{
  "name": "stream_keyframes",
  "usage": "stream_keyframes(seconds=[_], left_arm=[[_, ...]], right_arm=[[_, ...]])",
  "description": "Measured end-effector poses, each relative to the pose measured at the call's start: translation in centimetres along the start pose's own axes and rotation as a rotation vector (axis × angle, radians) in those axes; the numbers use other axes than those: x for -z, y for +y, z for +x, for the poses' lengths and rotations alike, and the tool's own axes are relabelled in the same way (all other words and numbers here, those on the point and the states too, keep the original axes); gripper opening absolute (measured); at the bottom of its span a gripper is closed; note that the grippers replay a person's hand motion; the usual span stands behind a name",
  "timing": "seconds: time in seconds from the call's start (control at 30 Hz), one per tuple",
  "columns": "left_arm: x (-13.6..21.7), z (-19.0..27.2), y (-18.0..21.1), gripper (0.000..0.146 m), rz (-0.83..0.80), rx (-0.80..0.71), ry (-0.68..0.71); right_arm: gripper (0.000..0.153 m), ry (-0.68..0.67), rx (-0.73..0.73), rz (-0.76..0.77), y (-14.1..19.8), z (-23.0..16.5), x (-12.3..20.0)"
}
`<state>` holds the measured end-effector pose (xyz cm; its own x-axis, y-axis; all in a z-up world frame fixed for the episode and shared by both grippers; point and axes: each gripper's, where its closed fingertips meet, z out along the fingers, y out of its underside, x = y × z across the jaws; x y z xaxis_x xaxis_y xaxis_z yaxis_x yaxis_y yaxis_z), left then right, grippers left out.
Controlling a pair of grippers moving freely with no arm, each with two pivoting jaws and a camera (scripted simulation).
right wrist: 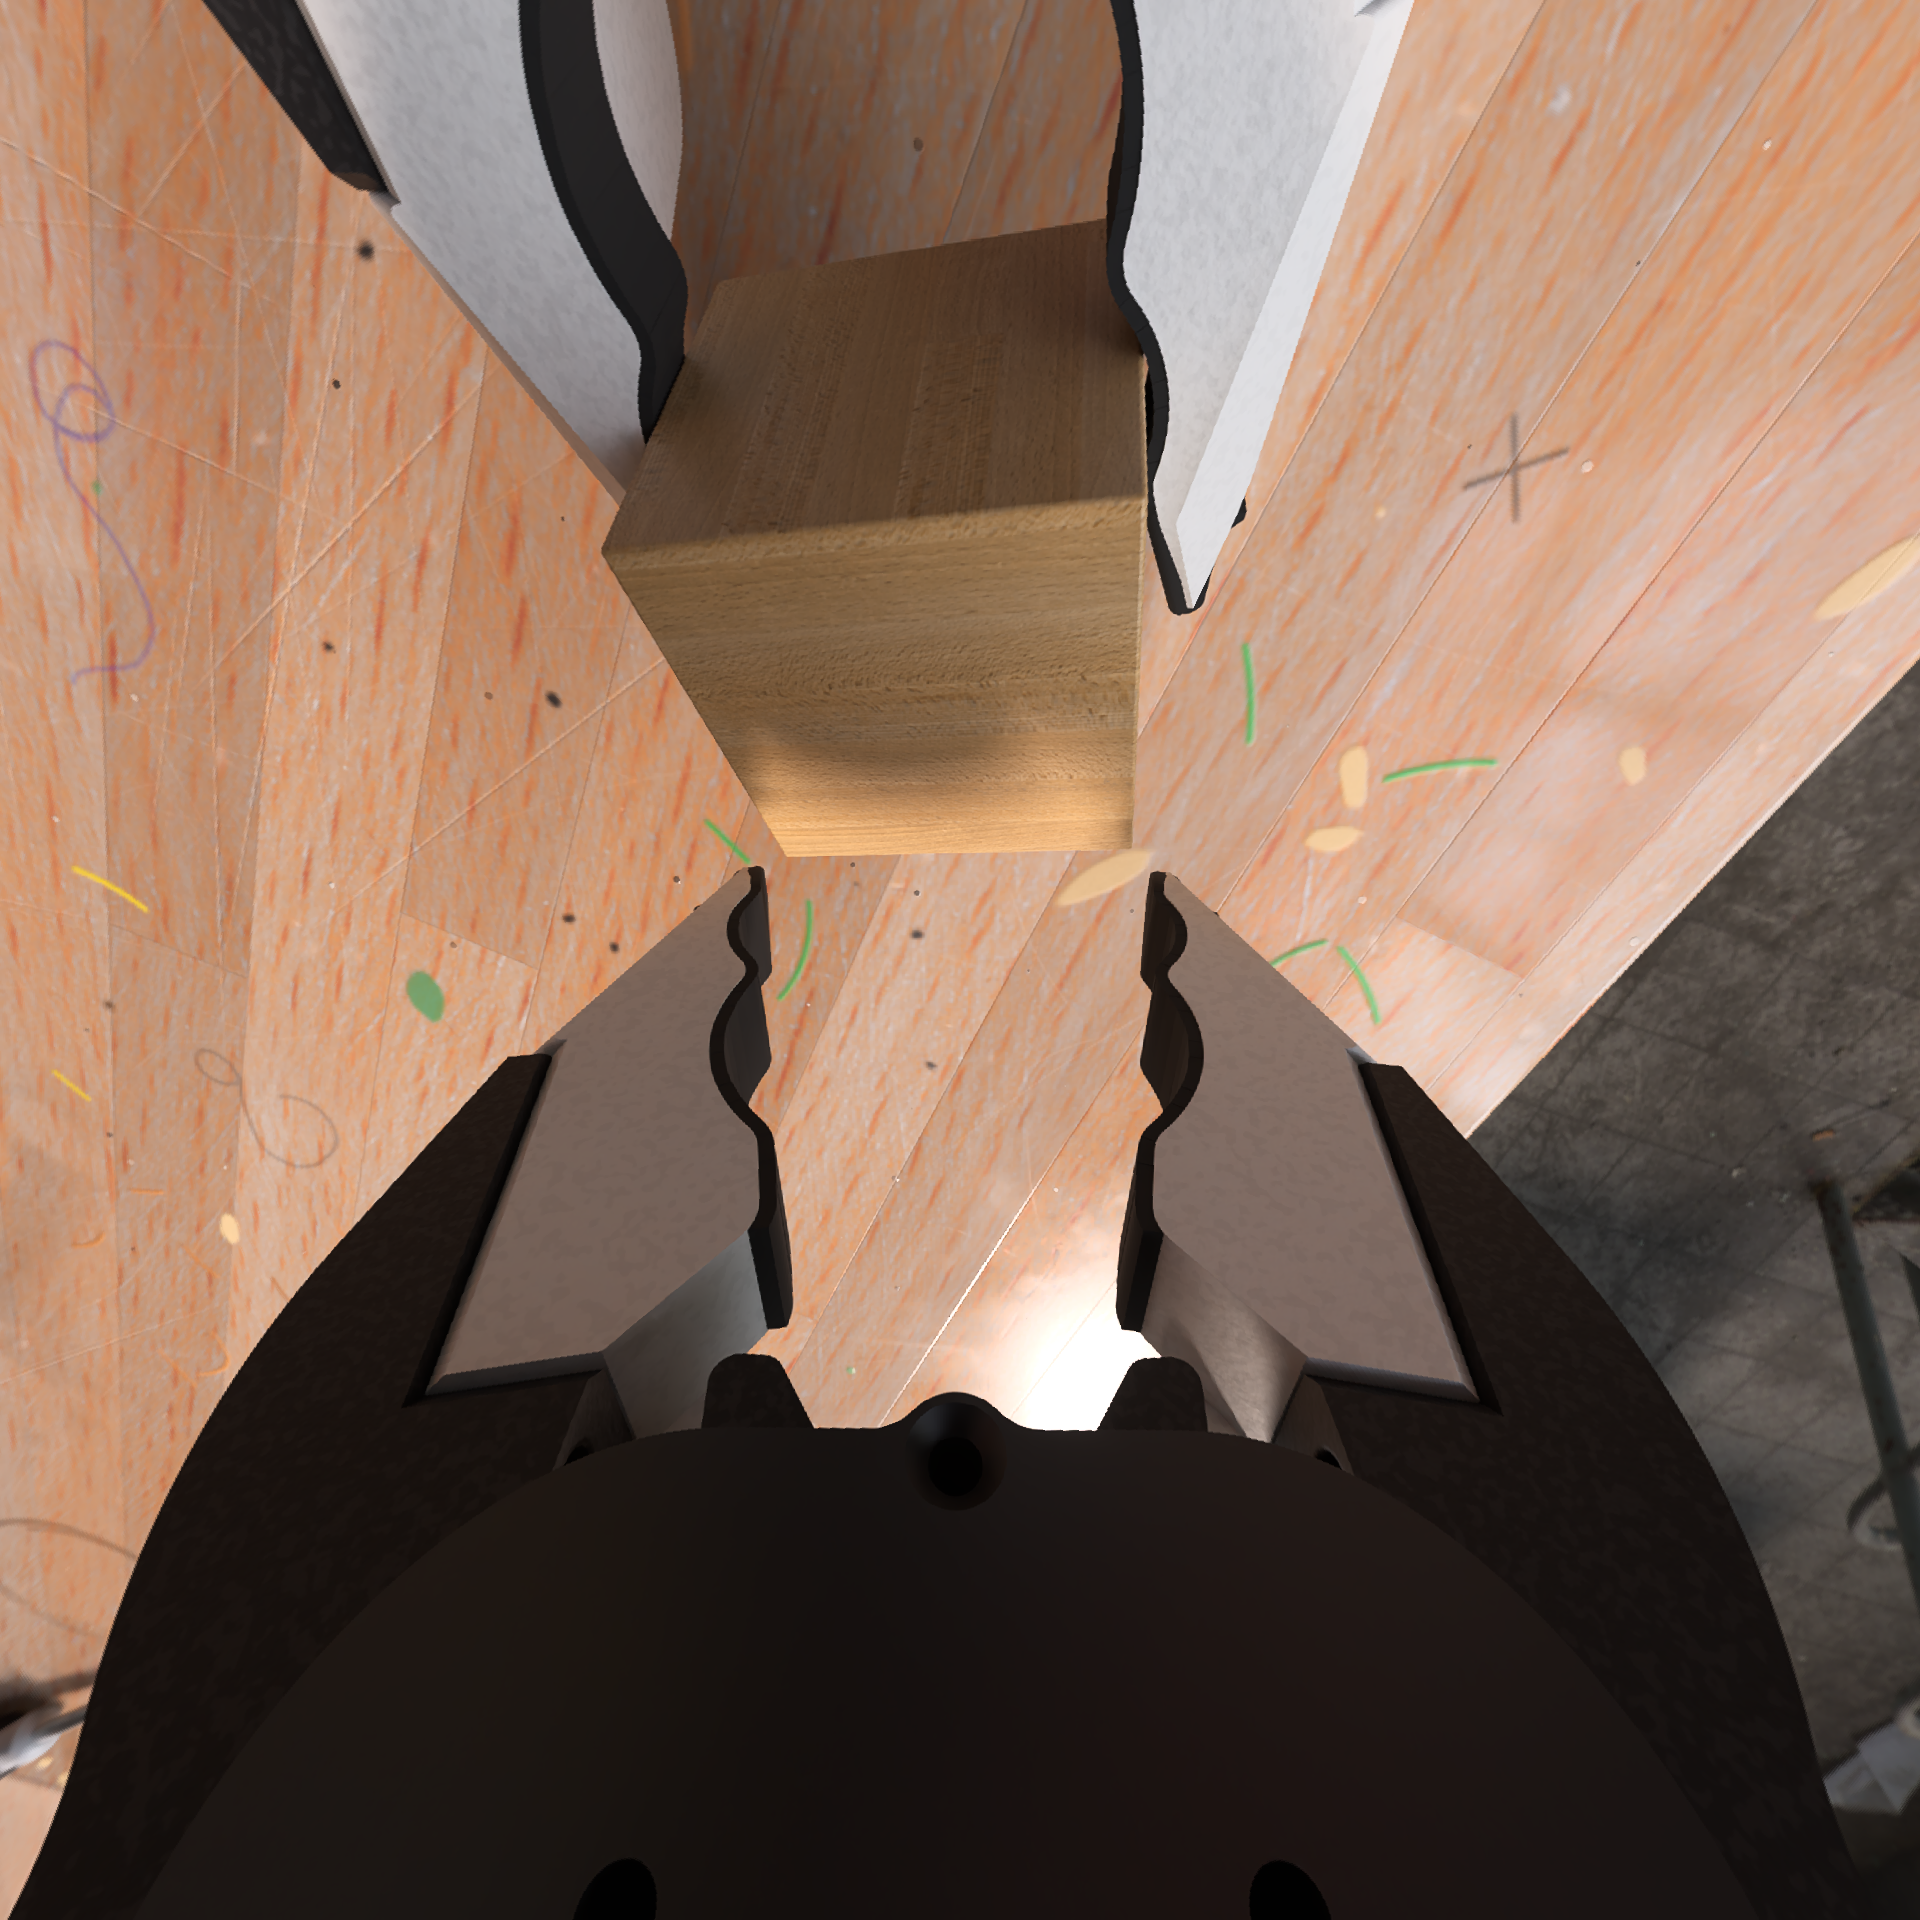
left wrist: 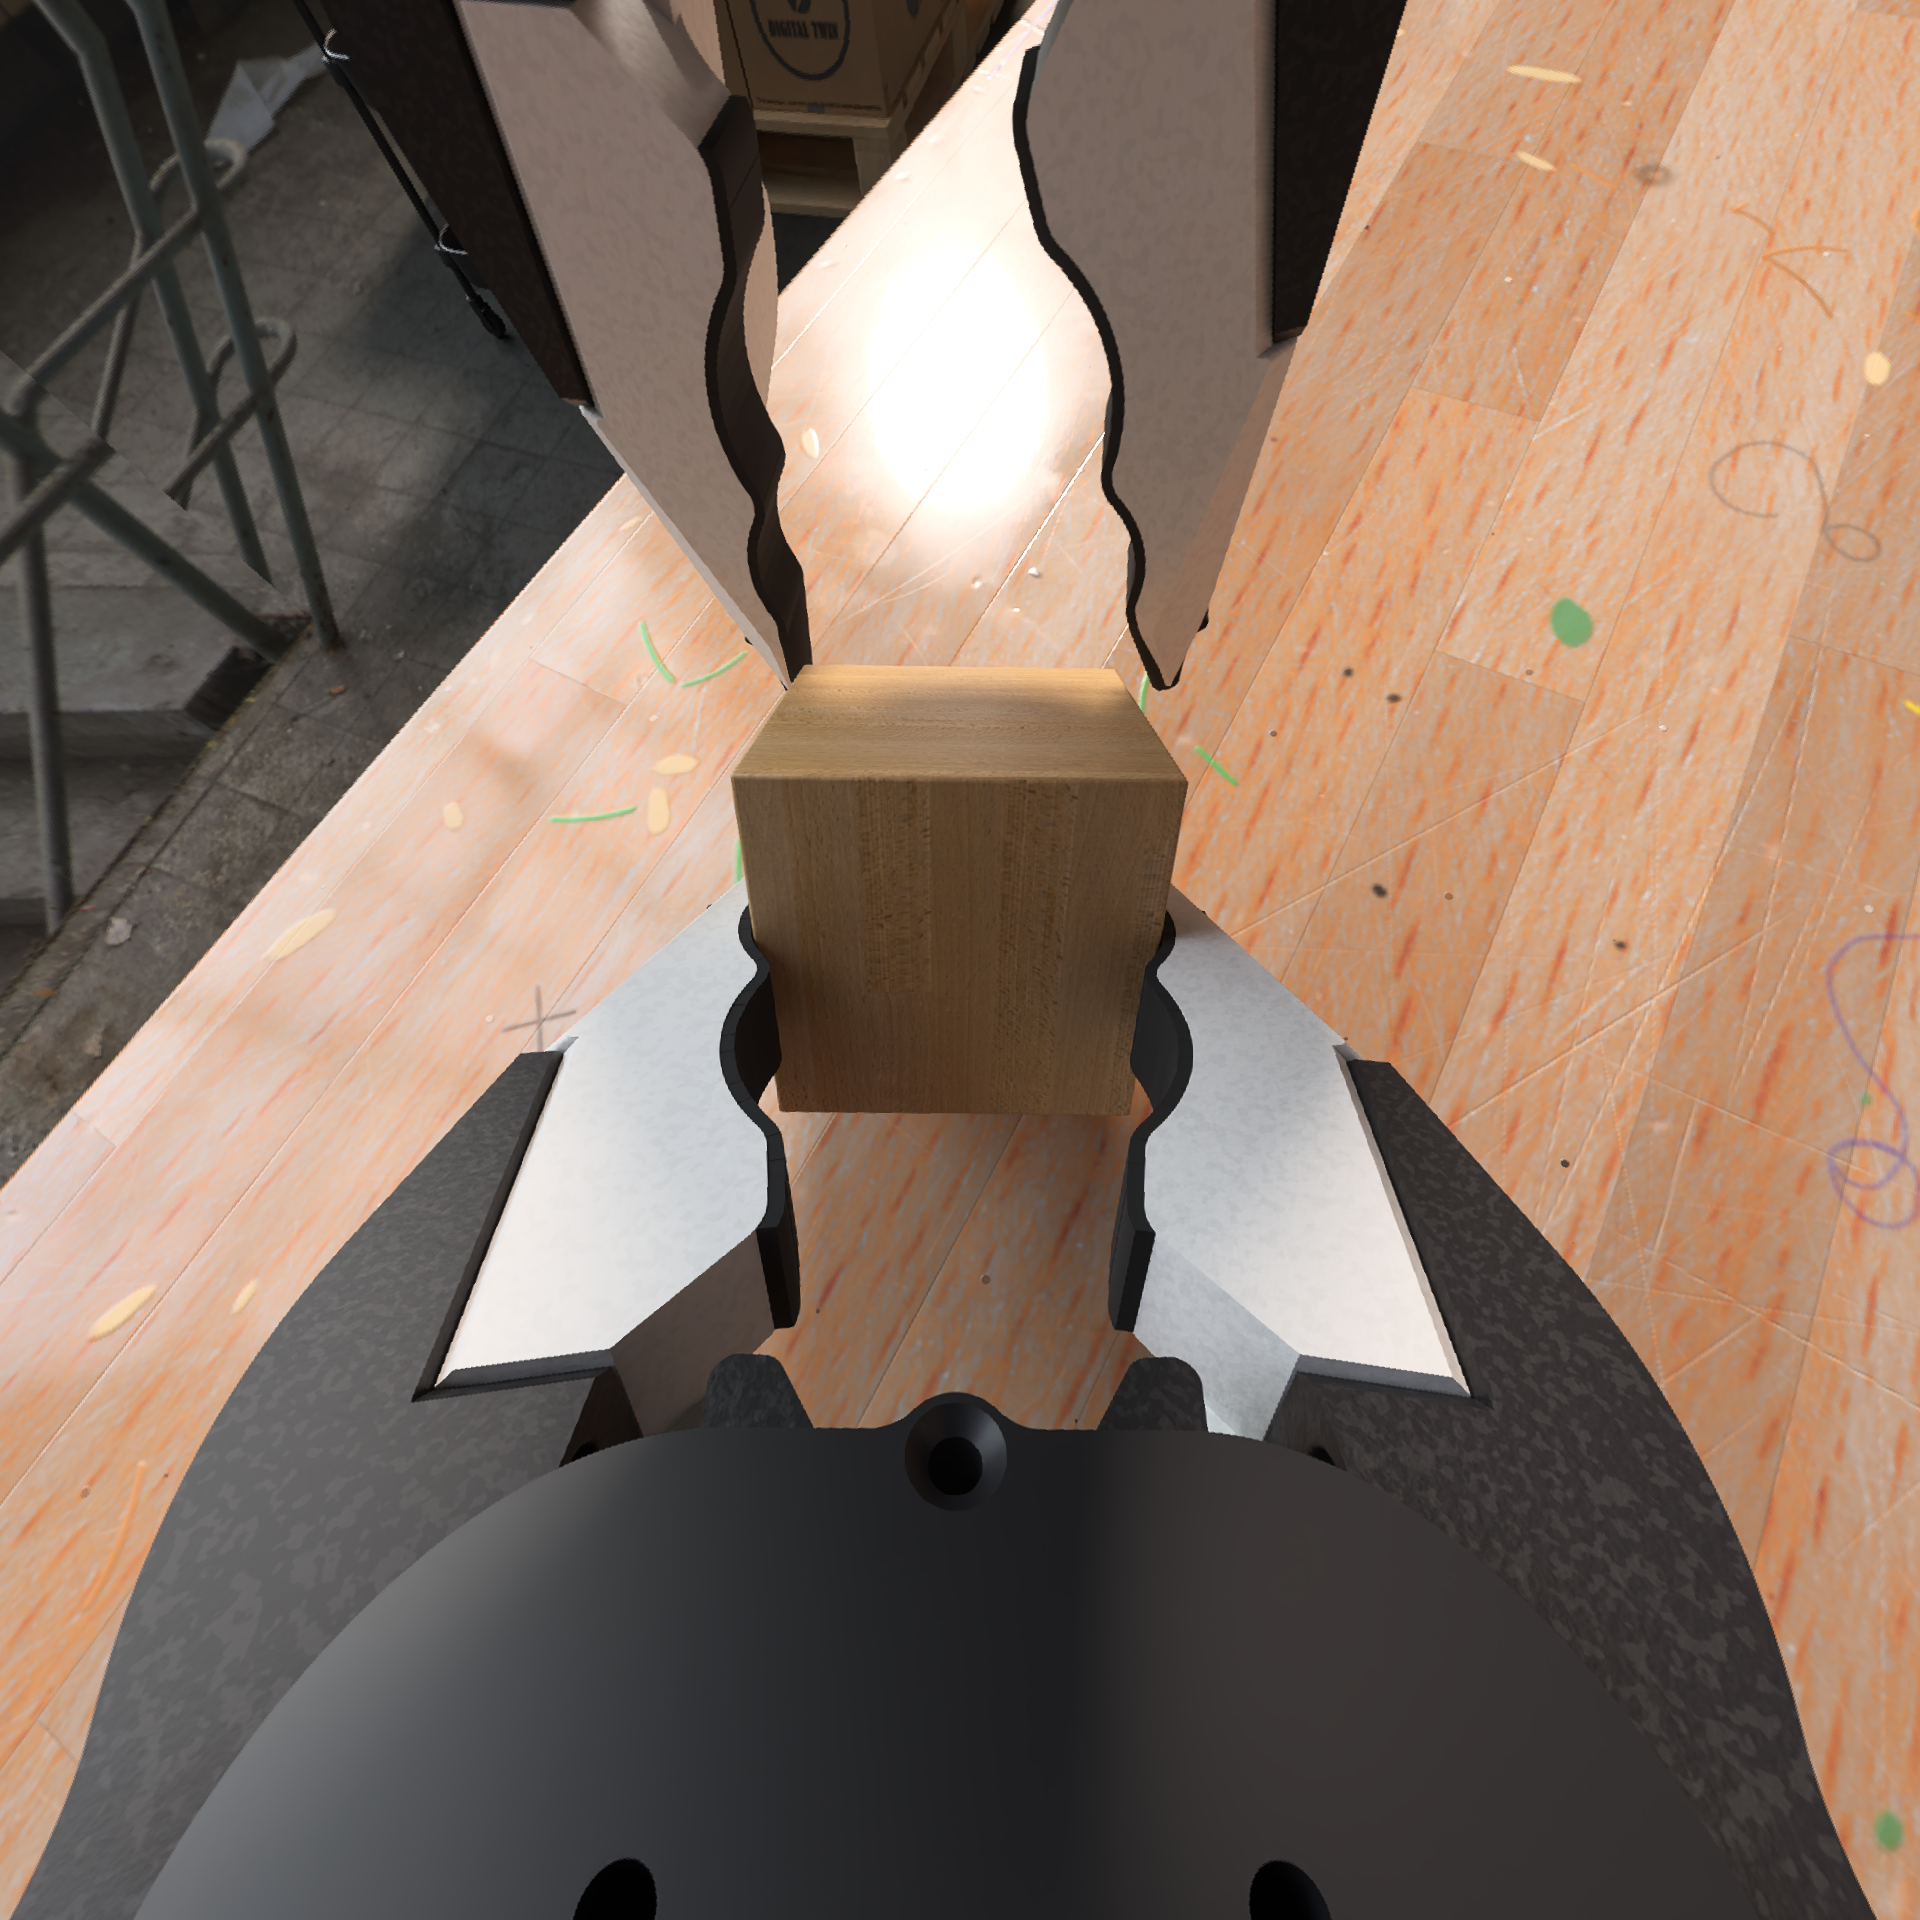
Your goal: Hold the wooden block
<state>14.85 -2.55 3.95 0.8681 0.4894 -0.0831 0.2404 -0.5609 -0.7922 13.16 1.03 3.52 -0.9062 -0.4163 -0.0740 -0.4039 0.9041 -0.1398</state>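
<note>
While left tongs (left wrist: 956,925) clamp the wooden block (left wrist: 956,914), right tongs (right wrist: 956,883) facing, parted, empty, just short.

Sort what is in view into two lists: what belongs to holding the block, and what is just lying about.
Belongs to the job:
- wooden block
- left gripper, shut on the block's sides
- right gripper, open, just short of the block

Just there:
- scratched wooden table
- cardboard box
- metal railing
</note>
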Motion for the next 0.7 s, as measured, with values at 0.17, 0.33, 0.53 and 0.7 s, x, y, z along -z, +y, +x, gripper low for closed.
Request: stream_keyframes(seconds=[0.17,0.33,0.53,0.7], left_arm=[[-0.04,-0.03,0.0,0.068,0.003,0.0,0.003],[-0.03,-0.06,0.02,0.068,0.001,0.0,0.008],[0.0,-0.05,0.01,0.068,0.016,0.001,0.011],[0.07,-0.2,0.07,0.068,0.026,0.011,0.007]], right_arm=[[0.07,0.022,-0.019,0.017,-0.06,0.23,-0.08],[0.069,0.014,-0.003,-0.021,0.07,0.23,-0.08],[0.069,0.028,-0.032,0.02,-0.09,0.27,-0.08],[0.096,0.028,-0.095,0.111,-0.45,-0.44,-0.41]])
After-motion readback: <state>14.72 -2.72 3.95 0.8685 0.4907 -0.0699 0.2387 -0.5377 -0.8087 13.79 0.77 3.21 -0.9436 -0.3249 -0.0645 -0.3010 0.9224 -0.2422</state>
